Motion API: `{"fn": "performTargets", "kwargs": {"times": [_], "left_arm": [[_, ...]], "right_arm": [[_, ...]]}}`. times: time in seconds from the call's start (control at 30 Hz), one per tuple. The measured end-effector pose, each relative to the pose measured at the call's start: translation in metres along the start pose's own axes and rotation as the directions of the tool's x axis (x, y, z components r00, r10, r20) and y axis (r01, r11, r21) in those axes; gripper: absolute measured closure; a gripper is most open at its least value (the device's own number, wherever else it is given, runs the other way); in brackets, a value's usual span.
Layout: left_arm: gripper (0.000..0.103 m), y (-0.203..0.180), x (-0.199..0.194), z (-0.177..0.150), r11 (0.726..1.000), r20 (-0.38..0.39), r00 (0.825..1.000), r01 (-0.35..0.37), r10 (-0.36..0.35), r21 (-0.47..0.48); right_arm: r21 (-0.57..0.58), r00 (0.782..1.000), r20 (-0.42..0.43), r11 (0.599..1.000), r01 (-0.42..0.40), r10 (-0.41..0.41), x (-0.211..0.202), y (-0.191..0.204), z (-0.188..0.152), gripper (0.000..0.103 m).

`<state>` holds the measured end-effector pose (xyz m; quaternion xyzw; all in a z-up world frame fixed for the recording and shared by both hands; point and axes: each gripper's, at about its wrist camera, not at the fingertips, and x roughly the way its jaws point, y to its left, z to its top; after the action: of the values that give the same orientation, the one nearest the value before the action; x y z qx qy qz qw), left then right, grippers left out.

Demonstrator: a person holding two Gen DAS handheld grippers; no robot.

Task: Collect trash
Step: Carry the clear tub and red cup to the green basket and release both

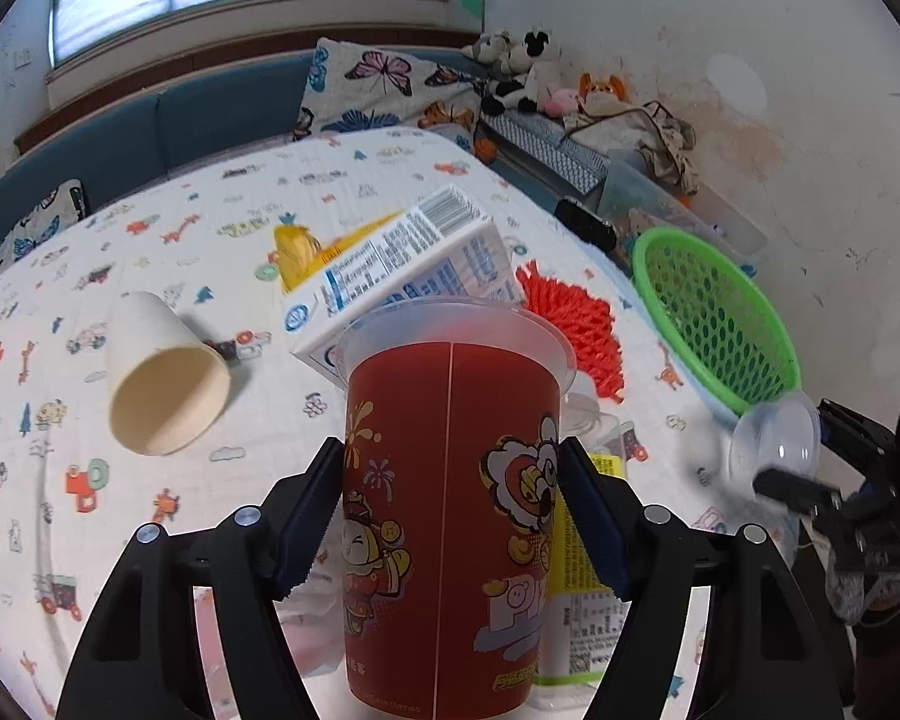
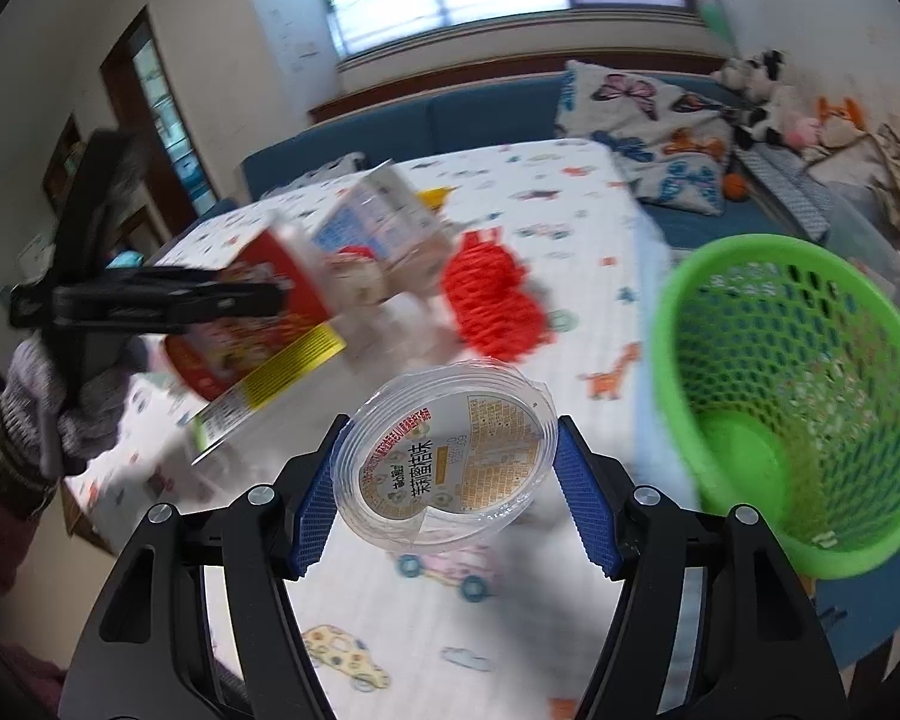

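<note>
A red printed cup (image 1: 450,480) with a clear rim stands between the pads of my left gripper (image 1: 450,468), which press on both its sides. From the right wrist view the left gripper (image 2: 168,300) holds this cup (image 2: 270,282) tilted. My right gripper (image 2: 447,480) is shut on a clear round plastic tub (image 2: 450,462) with a printed label, held above the table near the green mesh basket (image 2: 810,360). In the left wrist view the right gripper (image 1: 798,486) and its tub (image 1: 774,444) hang just in front of the basket (image 1: 714,312).
A white and blue milk carton (image 1: 402,276), a red foam net (image 1: 570,324), a paper cup on its side (image 1: 162,378) and a clear bottle with a yellow label (image 1: 576,570) lie on the patterned tablecloth. A blue sofa with a butterfly pillow (image 1: 384,84) and plush toys stands behind.
</note>
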<state>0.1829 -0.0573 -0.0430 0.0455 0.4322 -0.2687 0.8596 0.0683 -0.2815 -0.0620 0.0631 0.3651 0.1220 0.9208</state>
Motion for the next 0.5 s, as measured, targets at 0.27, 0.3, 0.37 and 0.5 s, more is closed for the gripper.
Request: {"fn": "performTargets", "kwargs": {"times": [0.27,0.3,0.37,0.5], "left_arm": [[0.034,-0.009,-0.030,0.008,1.000,0.056,0.998,-0.005,0.004,0.016],[0.034,-0.010,-0.031,0.008,1.000,0.058,0.998,-0.006,0.005,0.015],[0.034,-0.012,-0.035,0.011,1.000,0.061,0.998,0.002,-0.003,0.015],[0.034,-0.022,-0.039,0.016,0.999,0.070,0.997,0.012,-0.014,0.030]], "right_arm": [[0.095,0.994,0.011,0.990,0.106,-0.107,-0.010,-0.045,0.004,0.036],[0.101,0.993,0.012,0.988,0.119,-0.121,-0.011,-0.051,0.003,0.036],[0.110,0.990,0.011,0.984,0.140,-0.142,-0.012,-0.058,0.003,0.036],[0.133,0.983,-0.004,0.975,0.181,-0.182,-0.012,-0.074,0.000,0.036]]}}
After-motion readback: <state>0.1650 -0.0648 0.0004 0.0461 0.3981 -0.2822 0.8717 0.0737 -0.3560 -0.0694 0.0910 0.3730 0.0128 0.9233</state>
